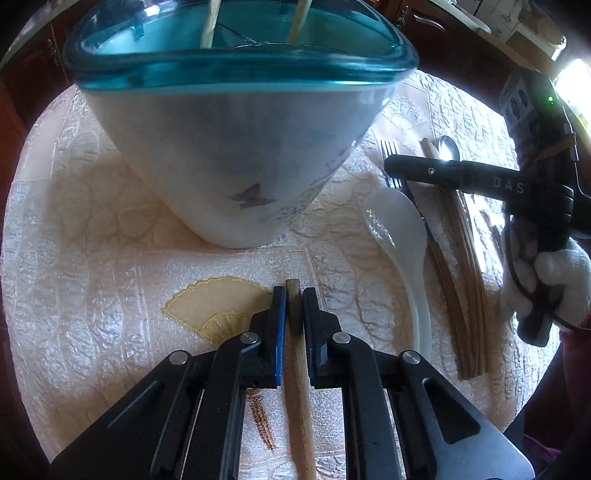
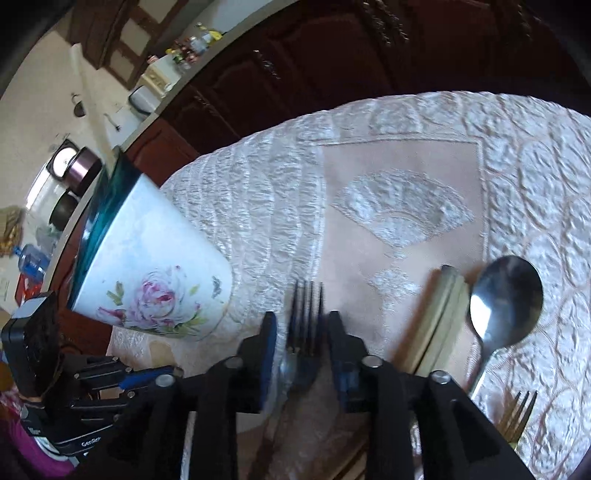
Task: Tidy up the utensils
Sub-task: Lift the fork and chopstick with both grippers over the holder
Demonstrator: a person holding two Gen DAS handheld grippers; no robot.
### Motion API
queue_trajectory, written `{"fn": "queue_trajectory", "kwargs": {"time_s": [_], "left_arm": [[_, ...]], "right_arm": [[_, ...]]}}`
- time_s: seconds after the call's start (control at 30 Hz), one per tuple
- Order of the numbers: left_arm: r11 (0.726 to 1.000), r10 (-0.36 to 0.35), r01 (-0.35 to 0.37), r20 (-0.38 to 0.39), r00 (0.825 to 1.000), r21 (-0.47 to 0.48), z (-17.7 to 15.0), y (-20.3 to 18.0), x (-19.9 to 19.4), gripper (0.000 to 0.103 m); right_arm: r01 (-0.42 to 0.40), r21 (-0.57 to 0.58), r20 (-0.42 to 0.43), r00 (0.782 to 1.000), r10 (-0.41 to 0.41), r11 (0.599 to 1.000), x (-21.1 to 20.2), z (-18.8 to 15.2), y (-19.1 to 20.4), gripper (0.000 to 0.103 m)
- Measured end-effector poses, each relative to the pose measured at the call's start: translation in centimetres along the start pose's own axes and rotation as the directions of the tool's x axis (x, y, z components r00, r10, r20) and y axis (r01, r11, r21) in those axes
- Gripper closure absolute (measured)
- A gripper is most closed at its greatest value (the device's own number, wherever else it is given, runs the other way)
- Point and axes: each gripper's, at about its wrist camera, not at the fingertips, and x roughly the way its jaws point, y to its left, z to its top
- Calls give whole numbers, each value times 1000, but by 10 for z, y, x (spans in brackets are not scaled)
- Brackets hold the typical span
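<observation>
A white utensil holder (image 1: 240, 147) with a teal rim and flower print (image 2: 147, 266) stands on the tablecloth, with two pale chopsticks (image 1: 210, 22) in it. In front of it my left gripper (image 1: 294, 295) is shut on a wooden chopstick (image 1: 295, 354) that lies on the cloth. To the right, my right gripper (image 2: 302, 321) stands open, and the tines of a dark fork (image 2: 306, 314) lie between its fingers without touching them. From the left wrist view this gripper (image 1: 391, 166) reaches in over the fork (image 1: 391, 147), with a gloved hand (image 1: 554, 273) on it.
Beside the fork lie a white ceramic spoon (image 1: 399, 236), a bundle of wooden chopsticks (image 1: 469, 277), a metal spoon (image 2: 506, 295) and a gold fork (image 2: 517, 413). The embroidered tablecloth (image 2: 406, 166) ends at a far edge, with dark cabinets (image 2: 332, 55) behind.
</observation>
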Motion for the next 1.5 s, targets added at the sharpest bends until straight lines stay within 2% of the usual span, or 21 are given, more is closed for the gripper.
{"fn": "queue_trajectory", "kwargs": {"time_s": [0.07, 0.17, 0.3, 0.6, 0.8, 1.03, 1.2, 1.5], "left_arm": [[1000, -3, 3, -1, 1000, 0, 1, 0, 2, 95], [1000, -3, 3, -1, 1000, 1, 2, 1, 2, 95], [1000, -12, 12, 5, 1000, -21, 3, 7, -4, 96], [992, -52, 60, 73, 996, -115, -4, 32, -42, 97], [988, -72, 90, 148, 986, -122, -10, 39, -84, 97], [988, -98, 126, 275, 956, -87, -24, 40, -158, 97], [989, -98, 128, 325, 940, -72, -32, 38, -193, 97], [989, -114, 142, 427, 897, -34, -22, 33, -250, 97]], "right_arm": [[22, -32, -15, 1000, -23, 999, 7, 3, 11, 78], [45, -39, -20, 999, -45, 998, 9, 1, 13, 92], [58, -64, 0, 998, -58, 996, 0, -10, 20, 100], [101, -100, 45, 994, -97, 990, -43, -37, 35, 102], [113, -81, 109, 989, -104, 990, -79, -51, 42, 102], [125, -128, 221, 971, -94, 984, -130, -59, 75, 101], [142, -180, 270, 959, -90, 973, -160, -64, 99, 101], [166, -244, 345, 936, -75, 955, -198, -41, 133, 101]]}}
